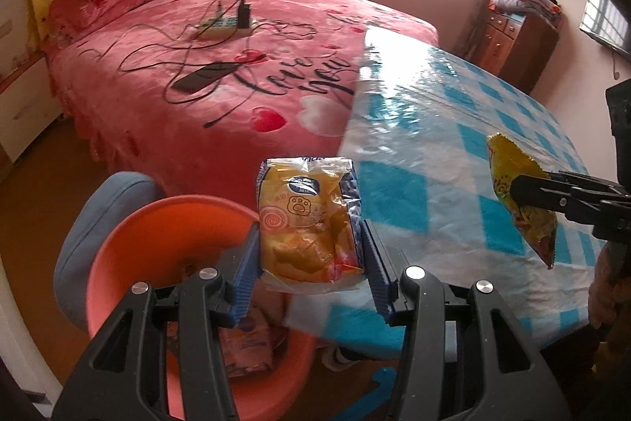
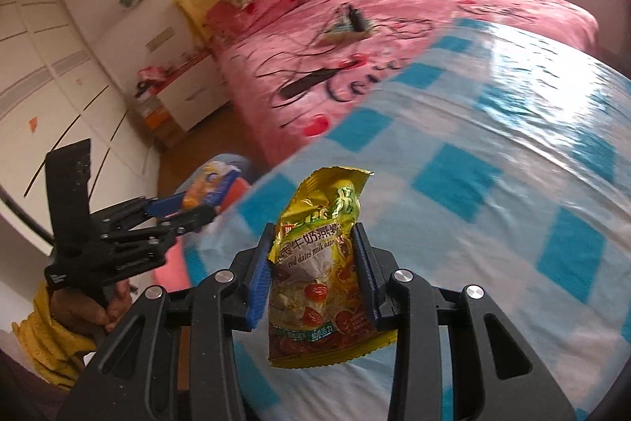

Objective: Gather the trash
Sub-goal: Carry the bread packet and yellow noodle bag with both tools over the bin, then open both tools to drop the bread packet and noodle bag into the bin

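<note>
We hold two pieces of trash at once, and the coming drop turns on which claw is nearer the orange basin [image 1: 157,243]. Our left claw [image 1: 311,243] pinches a yellow snack bag [image 1: 307,219] across its width, the bag's long axis running straight out along the fingers, and it hangs just past the edge of the checked surface [image 1: 453,129]. The basin sits below and to the left of this bag, close beside it, with another wrapper [image 1: 244,346] already lying inside. Our right claw [image 2: 315,267] is pressed onto an oat packet [image 2: 319,263], gripped at mid-height and standing upright between the pads, and it hangs well over the surface, farther from the basin. We judge the left bag goes in first, with a short move leftward
</note>
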Demonstrator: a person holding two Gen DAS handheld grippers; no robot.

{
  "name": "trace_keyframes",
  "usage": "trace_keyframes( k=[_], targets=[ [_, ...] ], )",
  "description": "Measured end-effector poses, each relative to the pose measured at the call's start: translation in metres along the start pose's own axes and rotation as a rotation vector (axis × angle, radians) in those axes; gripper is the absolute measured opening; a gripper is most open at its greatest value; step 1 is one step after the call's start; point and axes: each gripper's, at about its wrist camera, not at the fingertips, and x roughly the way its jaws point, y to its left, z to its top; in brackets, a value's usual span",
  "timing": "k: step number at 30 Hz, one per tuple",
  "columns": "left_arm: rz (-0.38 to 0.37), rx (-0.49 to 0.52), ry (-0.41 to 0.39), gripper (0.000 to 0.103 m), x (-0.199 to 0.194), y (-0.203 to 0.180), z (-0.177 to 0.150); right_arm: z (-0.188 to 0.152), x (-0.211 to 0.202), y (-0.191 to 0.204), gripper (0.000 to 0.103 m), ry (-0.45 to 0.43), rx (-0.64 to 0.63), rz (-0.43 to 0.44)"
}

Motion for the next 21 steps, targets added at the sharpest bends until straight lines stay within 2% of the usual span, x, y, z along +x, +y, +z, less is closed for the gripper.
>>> trace_keyframes(
  k=[8, 21],
  targets=[
    [0.063, -0.049, 0.016, 0.051, 0.0, 0.035, -0.014, 0.014, 0.03, 0.037, 0.039, 0.048, -0.031, 0.104],
    [0.105, -0.222, 0.059, 0.051, 0.01, 0.097, -0.047, 0.033, 0.079, 0.107, 0.041, 0.124, -0.089, 0.251]
  ],
)
